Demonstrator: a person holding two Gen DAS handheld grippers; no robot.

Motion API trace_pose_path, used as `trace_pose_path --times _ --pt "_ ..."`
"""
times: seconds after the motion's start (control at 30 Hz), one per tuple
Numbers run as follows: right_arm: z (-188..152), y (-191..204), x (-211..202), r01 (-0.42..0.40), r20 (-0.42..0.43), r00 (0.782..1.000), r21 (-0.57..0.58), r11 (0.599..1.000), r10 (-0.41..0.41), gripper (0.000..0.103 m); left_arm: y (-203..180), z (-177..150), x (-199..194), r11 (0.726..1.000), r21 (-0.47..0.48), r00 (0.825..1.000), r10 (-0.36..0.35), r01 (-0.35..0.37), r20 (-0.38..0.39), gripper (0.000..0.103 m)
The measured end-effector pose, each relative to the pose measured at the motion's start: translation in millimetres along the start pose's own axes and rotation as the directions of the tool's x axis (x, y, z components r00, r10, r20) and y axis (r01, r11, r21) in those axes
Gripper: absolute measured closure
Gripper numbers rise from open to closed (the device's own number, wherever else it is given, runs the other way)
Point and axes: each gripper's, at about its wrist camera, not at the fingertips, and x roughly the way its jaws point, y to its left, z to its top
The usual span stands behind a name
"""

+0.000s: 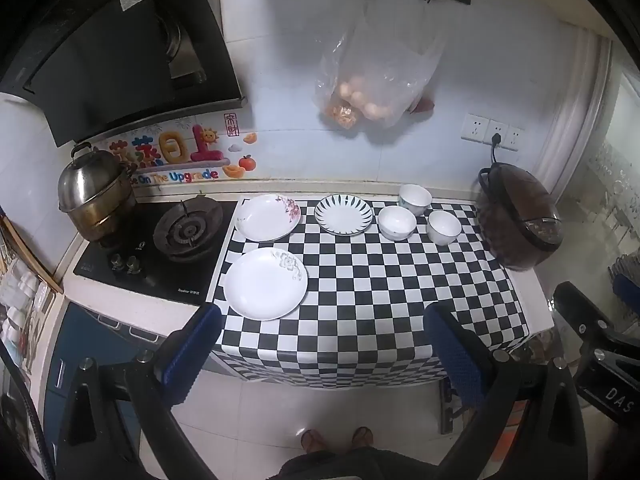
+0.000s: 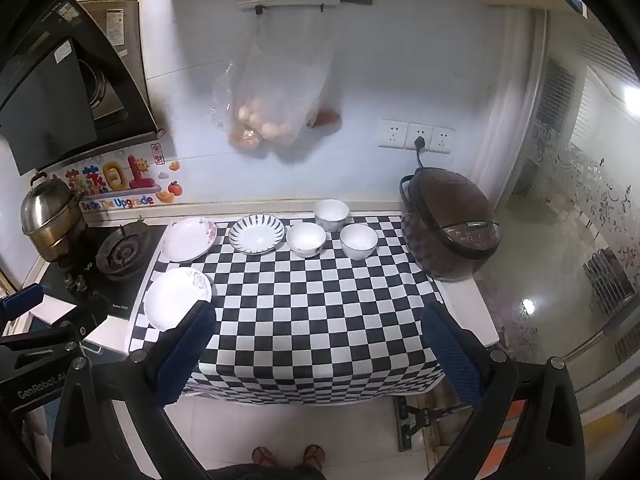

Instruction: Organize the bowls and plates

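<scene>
On the checkered cloth (image 1: 360, 280) lie three plates: a white plate with a grey flower (image 1: 265, 282) (image 2: 177, 297) at the front left, a pink-flower plate (image 1: 268, 216) (image 2: 188, 238) behind it, and a striped-rim plate (image 1: 343, 214) (image 2: 257, 234). To their right stand three white bowls (image 1: 397, 222) (image 1: 415, 199) (image 1: 443, 227) (image 2: 305, 239) (image 2: 331, 209) (image 2: 358, 241). My left gripper (image 1: 322, 344) is open and empty, held back above the counter's front edge. My right gripper (image 2: 320, 352) is open and empty too, at the same height.
A brown rice cooker (image 1: 520, 220) (image 2: 452, 228) stands at the counter's right end. A gas hob (image 1: 184, 228) with a steel steamer pot (image 1: 94, 192) is on the left. A bag of eggs (image 1: 368, 92) hangs on the wall. The person's feet (image 1: 336, 438) show on the floor.
</scene>
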Motion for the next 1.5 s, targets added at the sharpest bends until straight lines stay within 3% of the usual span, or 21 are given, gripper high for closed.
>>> trace_pose_path --times 1.5 --pt "3.2 -11.6 -3.9 0.019 -0.003 1.0 0.018 1.0 -0.019 0.0 -2.2 13.8 -7.2 1.0 -0.003 1.0 -0.011 0.011 0.028 0.0"
